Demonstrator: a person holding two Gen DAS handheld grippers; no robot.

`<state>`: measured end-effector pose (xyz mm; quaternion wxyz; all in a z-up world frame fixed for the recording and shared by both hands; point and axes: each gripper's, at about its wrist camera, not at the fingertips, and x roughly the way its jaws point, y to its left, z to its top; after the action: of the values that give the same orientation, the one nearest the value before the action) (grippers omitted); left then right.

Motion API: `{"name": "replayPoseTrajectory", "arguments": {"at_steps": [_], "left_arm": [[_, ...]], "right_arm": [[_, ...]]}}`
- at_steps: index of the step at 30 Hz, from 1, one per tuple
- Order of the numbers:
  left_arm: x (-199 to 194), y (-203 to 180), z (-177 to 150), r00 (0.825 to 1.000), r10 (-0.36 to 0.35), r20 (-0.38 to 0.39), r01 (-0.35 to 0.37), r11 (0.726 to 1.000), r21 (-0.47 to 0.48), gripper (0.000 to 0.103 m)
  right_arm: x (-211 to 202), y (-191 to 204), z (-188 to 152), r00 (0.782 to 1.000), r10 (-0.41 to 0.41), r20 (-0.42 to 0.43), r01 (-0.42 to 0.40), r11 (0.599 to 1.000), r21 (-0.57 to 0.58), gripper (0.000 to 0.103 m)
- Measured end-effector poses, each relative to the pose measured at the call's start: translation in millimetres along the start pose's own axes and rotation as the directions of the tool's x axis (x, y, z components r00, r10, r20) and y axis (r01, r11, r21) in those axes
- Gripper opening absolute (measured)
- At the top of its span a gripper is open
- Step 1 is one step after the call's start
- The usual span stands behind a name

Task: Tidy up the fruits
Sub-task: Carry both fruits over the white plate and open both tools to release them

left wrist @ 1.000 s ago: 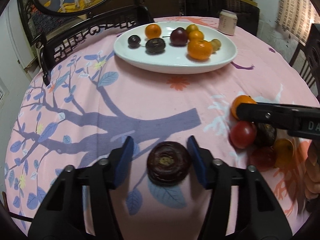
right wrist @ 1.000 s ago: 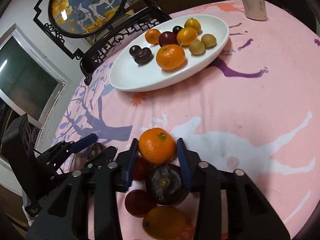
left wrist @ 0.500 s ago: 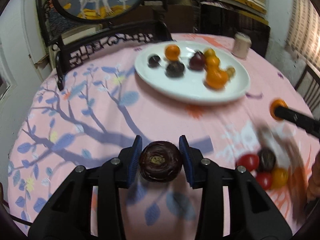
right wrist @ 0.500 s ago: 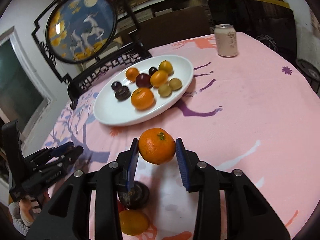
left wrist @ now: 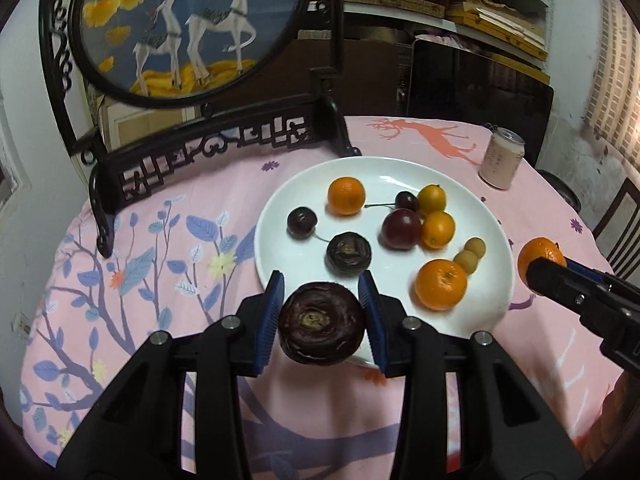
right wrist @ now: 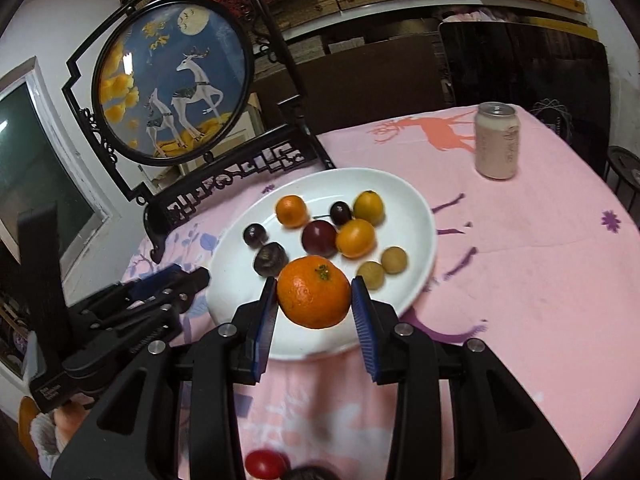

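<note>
My left gripper point(left wrist: 322, 318) is shut on a dark purple round fruit point(left wrist: 321, 329) and holds it in the air at the near edge of the white oval plate point(left wrist: 280, 216). My right gripper point(right wrist: 315, 308) is shut on an orange mandarin point(right wrist: 314, 291), held above the plate's point(right wrist: 420, 216) near rim. The plate carries several oranges, dark plums and small yellow fruits. The right gripper and its mandarin point(left wrist: 540, 258) show at the right of the left wrist view. The left gripper point(right wrist: 188, 280) shows at the left of the right wrist view.
A pink drink can point(left wrist: 502, 163) stands beyond the plate, far right point(right wrist: 497, 142). A dark carved stand with a round deer painting point(left wrist: 188, 24) rises at the table's far left edge. A red fruit point(right wrist: 264, 463) lies on the pink cloth close below.
Both grippers have closed on their fruit, lifted them off the cloth and carried them forward to the plate. The loose fruit pile is left behind.
</note>
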<state>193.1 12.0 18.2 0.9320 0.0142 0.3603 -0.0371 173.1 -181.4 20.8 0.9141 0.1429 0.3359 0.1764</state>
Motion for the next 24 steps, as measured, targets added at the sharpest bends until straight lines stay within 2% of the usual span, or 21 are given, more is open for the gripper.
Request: {"name": "replayPoseTrajectory", "arguments": {"at_steps": [3, 7, 9, 15, 19, 21, 24], "left_arm": [[1.9, 8.0, -8.3, 1.000, 0.003, -0.010, -0.003, 1.000, 0.003, 0.039], [0.7, 13.4, -13.3, 0.999, -0.022, -0.026, 0.021, 0.999, -0.029, 0.039], [0.3, 8.0, -13.2, 1.000, -0.004, -0.020, 0.004, 1.000, -0.013, 0.039], [1.5, -0.6, 10.0, 0.999, -0.033, -0.007, 0.033, 0.999, -0.024, 0.039], [17.4, -1.7, 29.8, 1.000, -0.019, -0.004, 0.019, 0.999, -0.049, 0.039], [28.6, -0.1, 25.4, 0.999, -0.044, -0.022, 0.042, 0.997, -0.063, 0.039], [47.0, -3.4, 18.5, 0.997, -0.033, -0.073, 0.030, 0.999, -0.042, 0.039]], "right_arm": [[1.2, -3.8, -5.7, 1.000, 0.012, -0.014, -0.012, 1.000, -0.011, 0.037], [-0.5, -15.8, -8.9, 1.000, -0.023, -0.013, 0.023, 1.000, 0.000, 0.037], [2.3, -18.2, -11.3, 0.999, -0.033, -0.021, 0.033, 0.999, 0.009, 0.037], [3.0, -10.1, 0.8, 0.999, -0.038, -0.003, 0.038, 0.999, 0.001, 0.037], [20.6, -3.6, 21.1, 0.998, -0.063, 0.003, 0.063, 0.998, -0.014, 0.037], [31.9, -6.0, 24.6, 0.998, -0.063, -0.003, 0.063, 0.998, -0.010, 0.038], [54.7, -12.1, 22.8, 0.997, -0.067, -0.041, 0.067, 0.998, -0.009, 0.037]]}}
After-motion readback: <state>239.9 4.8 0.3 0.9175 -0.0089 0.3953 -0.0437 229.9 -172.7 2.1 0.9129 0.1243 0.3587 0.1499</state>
